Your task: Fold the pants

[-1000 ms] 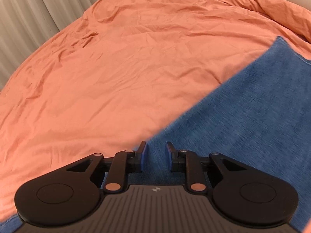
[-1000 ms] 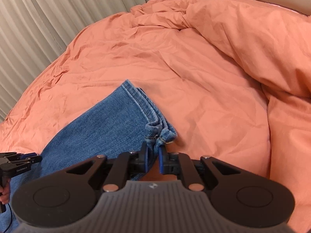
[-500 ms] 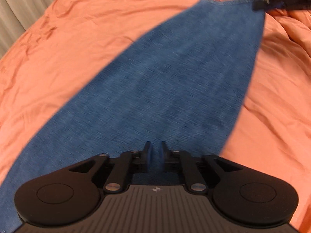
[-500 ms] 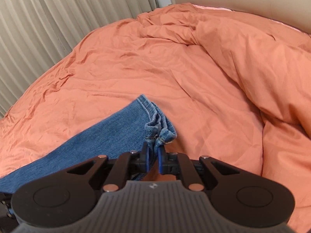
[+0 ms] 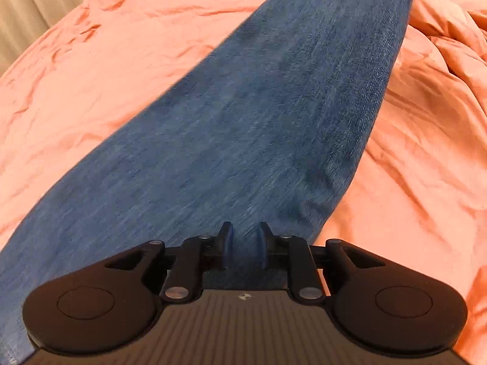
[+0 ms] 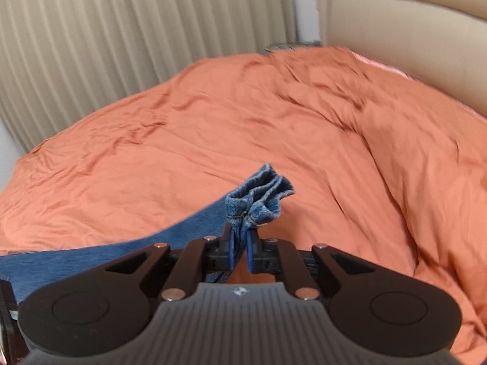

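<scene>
Left wrist view: the left gripper (image 5: 243, 248) points steeply down at the jeans (image 5: 243, 115), which run as one long blue band over the orange duvet (image 5: 91, 70), from the gripper up and away to the top right. That diagonal is the long axis of the leg. The jaws have just been opening and stand a little apart; denim lies in the gap, but the pads do not seem to press on it.

Right wrist view: the right gripper (image 6: 239, 251) has its jaws pinched tight on the bunched hem (image 6: 258, 197) of the jeans. The hem stands up above the jaws, off the duvet, and the leg trails from it down to the lower left edge, towards the curtain (image 6: 121, 45) side of the bed.

Judgement: the leg end is being lifted to carry it over towards the waist, a lengthwise fold. The next move calls for the left jaws to pin or re-grip the cloth near the fold line while the right one carries the hem across, keeping the edges lined up.
</scene>
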### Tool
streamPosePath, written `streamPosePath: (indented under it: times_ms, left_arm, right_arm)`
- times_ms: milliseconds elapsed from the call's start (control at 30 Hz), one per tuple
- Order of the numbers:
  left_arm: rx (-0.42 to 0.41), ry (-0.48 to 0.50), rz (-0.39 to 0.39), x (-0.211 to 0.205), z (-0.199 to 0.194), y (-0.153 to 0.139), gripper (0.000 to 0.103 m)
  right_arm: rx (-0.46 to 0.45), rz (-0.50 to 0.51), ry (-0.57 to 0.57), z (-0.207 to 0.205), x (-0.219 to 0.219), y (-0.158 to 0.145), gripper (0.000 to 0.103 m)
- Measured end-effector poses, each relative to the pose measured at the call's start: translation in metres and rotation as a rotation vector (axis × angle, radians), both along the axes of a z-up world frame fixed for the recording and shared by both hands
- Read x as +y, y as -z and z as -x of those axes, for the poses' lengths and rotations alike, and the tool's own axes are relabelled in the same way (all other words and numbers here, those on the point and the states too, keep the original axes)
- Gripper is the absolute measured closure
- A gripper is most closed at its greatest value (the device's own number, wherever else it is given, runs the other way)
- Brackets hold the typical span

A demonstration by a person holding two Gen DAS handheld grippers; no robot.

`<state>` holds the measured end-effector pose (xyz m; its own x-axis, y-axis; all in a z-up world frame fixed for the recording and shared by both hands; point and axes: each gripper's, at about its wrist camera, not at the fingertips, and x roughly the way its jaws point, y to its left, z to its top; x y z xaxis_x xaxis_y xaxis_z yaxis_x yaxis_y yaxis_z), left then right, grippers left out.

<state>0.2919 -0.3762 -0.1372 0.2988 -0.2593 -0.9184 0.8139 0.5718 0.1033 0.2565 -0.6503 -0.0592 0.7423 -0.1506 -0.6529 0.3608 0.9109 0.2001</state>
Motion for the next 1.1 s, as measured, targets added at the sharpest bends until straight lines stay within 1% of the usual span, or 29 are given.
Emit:
streamPosePath:
  times_ms: [33, 100, 133, 167, 300, 400, 500, 600, 667, 733, 767, 833, 900, 967, 1000, 1033, 1067, 1100]
  left_arm:
    - [-0.001, -0.009, 0.007, 0.007, 0.004, -0.003, 0.079]
    - [0.002, -0.035, 0.027, 0.025, 0.007, -0.012, 0.074]
    - [0.0, -0.05, 0.037, 0.034, 0.006, -0.016, 0.069]
    - [-0.006, -0.06, 0.043, 0.042, 0.006, -0.021, 0.066]
    - [-0.033, -0.099, 0.035, 0.083, 0.009, -0.036, 0.065]
    - [-0.057, -0.153, 0.029, 0.119, 0.006, -0.047, 0.063]
    - [-0.066, -0.215, 0.031, 0.155, 0.005, -0.053, 0.062]
    - [-0.062, -0.288, 0.036, 0.195, 0.005, -0.053, 0.061]
    - [-0.069, -0.327, 0.025, 0.216, 0.004, -0.05, 0.061]
    - [-0.067, -0.357, 0.02, 0.234, 0.004, -0.046, 0.061]
    - [-0.065, -0.371, 0.023, 0.242, 0.004, -0.044, 0.061]
    - [-0.059, -0.401, 0.038, 0.254, 0.003, -0.042, 0.061]
    - [-0.06, -0.42, 0.085, 0.266, 0.003, -0.044, 0.061]
    - [-0.055, -0.438, 0.134, 0.275, 0.003, -0.048, 0.057]
    - [-0.055, -0.443, 0.162, 0.277, 0.003, -0.051, 0.056]
    - [-0.051, -0.444, 0.193, 0.277, 0.001, -0.053, 0.052]
    - [-0.04, -0.443, 0.219, 0.285, 0.005, -0.056, 0.049]
    - [-0.023, -0.444, 0.247, 0.284, 0.003, -0.057, 0.049]
  right_arm:
    - [-0.008, 0.015, -0.017, -0.002, 0.009, -0.01, 0.1]
    - [-0.024, 0.048, -0.06, -0.008, 0.031, -0.028, 0.1]
    - [-0.03, 0.068, -0.083, -0.012, 0.044, -0.036, 0.1]
    - [-0.036, 0.087, -0.108, -0.016, 0.058, -0.044, 0.1]
    - [-0.066, 0.133, -0.222, -0.03, 0.122, -0.071, 0.1]
    - [-0.079, 0.152, -0.321, -0.041, 0.173, -0.08, 0.1]
    - [-0.078, 0.16, -0.407, -0.051, 0.224, -0.078, 0.1]
    - [-0.072, 0.132, -0.485, -0.059, 0.273, -0.059, 0.1]
    - [-0.053, 0.093, -0.536, -0.063, 0.302, -0.035, 0.1]
    - [-0.017, 0.042, -0.586, -0.067, 0.329, -0.003, 0.1]
    - [0.013, 0.017, -0.612, -0.069, 0.342, 0.016, 0.1]
    - [0.083, 0.0, -0.652, -0.071, 0.368, 0.054, 0.1]
    - [0.158, 0.023, -0.679, -0.072, 0.387, 0.089, 0.1]
    - [0.194, 0.019, -0.687, -0.071, 0.392, 0.113, 0.1]
    - [0.202, 0.012, -0.687, -0.072, 0.391, 0.12, 0.099]
    - [0.202, -0.004, -0.68, -0.072, 0.39, 0.124, 0.097]
    - [0.201, -0.029, -0.674, -0.072, 0.388, 0.126, 0.094]
    - [0.196, -0.051, -0.666, -0.073, 0.387, 0.125, 0.091]
